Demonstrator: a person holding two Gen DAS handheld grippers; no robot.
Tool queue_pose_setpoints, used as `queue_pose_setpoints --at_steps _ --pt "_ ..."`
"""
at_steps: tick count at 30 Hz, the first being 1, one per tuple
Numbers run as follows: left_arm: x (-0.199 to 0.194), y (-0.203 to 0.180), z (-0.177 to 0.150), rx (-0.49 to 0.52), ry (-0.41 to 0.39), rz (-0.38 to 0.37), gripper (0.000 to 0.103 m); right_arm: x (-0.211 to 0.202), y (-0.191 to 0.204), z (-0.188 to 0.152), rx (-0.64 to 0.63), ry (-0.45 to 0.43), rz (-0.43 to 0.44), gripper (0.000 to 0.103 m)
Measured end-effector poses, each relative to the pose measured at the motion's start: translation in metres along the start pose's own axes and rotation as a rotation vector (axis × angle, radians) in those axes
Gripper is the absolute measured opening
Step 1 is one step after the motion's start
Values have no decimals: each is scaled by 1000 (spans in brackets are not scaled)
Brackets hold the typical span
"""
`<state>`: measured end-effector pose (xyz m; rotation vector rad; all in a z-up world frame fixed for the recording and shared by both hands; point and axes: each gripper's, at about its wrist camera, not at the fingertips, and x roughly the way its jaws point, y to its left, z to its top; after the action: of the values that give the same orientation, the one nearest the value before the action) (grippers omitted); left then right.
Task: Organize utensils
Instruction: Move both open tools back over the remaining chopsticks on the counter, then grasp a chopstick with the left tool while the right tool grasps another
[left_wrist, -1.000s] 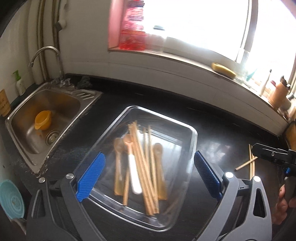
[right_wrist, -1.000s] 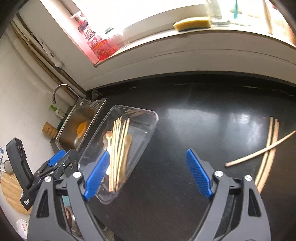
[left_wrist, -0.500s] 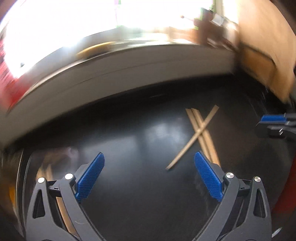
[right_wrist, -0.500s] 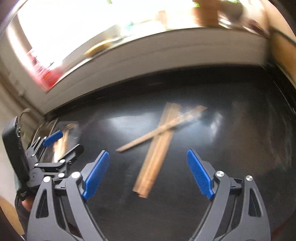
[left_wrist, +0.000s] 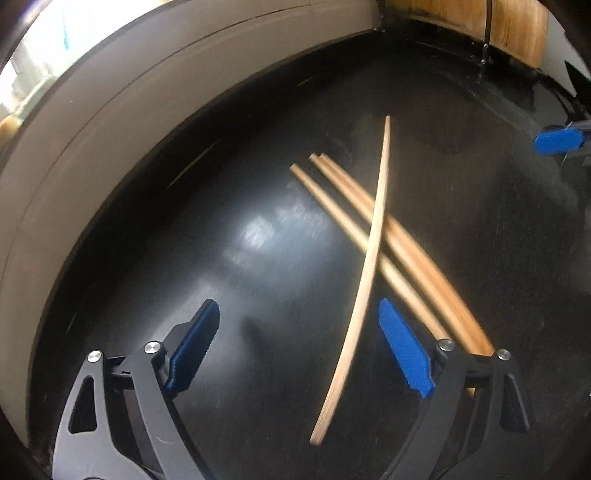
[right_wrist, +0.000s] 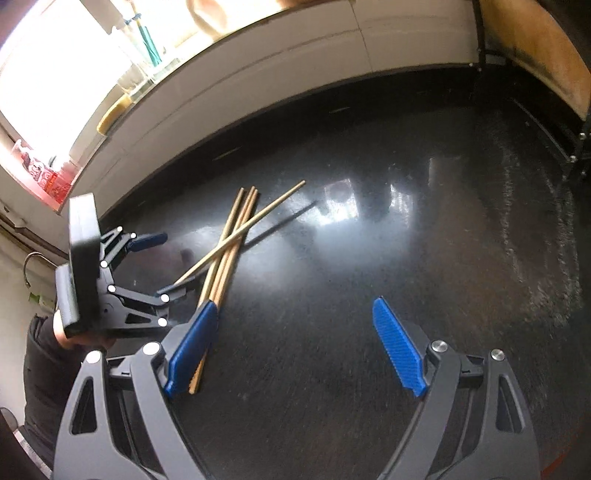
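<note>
Hovering over the dark countertop (left_wrist: 155, 258), the left gripper (left_wrist: 299, 350) has its blue pads spread, and its jaws have just been closing a little around the near end of a pale chopstick (left_wrist: 369, 254) that crosses over three darker chopsticks (left_wrist: 402, 240) in the centre right of the left wrist view; the pads do not yet press on it. The right gripper (right_wrist: 291, 350) stands released and empty in the lower middle of its own view, the same sticks (right_wrist: 229, 254) lying to its left (one pad partly hides their near ends). The step in hand looks like picking up these loose chopsticks. Next, the left jaws likely need to settle lower and close squarely across the thin crossing stick, which may roll or pivot on the others.
</note>
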<state>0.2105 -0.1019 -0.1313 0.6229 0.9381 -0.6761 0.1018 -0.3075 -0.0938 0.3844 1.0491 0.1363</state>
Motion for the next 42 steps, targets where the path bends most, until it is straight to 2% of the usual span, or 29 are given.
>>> queue_pose_setpoints --at_steps 1,2,3,4,5,6,8,10,12,16,19,23,30,35,38,42 --pt "1 0 3 -1 -7 -11 83 5 1 1 -2 8 -3 83" --pt "3 -1 6 -6 -17 -30 74 12 1 2 -5 19 -5 83" --pt "4 -2 9 -14 -24 -49 58 14 2 2 -8 26 -3 83" --pt "5 -3 13 -23 -32 -74 48 20 4 2 -11 36 1 83" --pt "5 -5 15 -27 -36 -87 29 23 6 2 -13 41 3 83" --pt "6 -7 15 -24 -38 -89 18 27 8 2 -19 48 3 83" --pt "4 -18 14 -4 -44 -74 7 31 12 2 -30 51 6 83" --pt "3 -20 13 -14 -46 -65 6 36 19 3 -49 47 -8 83" --pt "-3 -17 10 -83 -45 -50 6 45 25 7 -67 29 -34 83" --pt "-18 1 -13 -275 -53 30 6 63 49 8 -121 13 -100 83" --pt "-40 26 -36 -431 -65 30 6 75 64 6 -148 11 -168 83" --pt "-64 40 -64 -556 -90 43 6 87 74 4 -157 1 -240 83" --pt "-73 40 -91 -661 -80 34 6 91 96 -9 -216 -34 -322 83" --pt "-72 34 -95 -689 -76 39 6 93 105 -15 -213 -22 -334 83" --pt "-64 30 -82 -702 -72 38 6 102 116 -9 -230 -5 -368 83" --pt "-73 27 -84 -708 -81 45 6 100 121 -16 -233 -14 -349 83"
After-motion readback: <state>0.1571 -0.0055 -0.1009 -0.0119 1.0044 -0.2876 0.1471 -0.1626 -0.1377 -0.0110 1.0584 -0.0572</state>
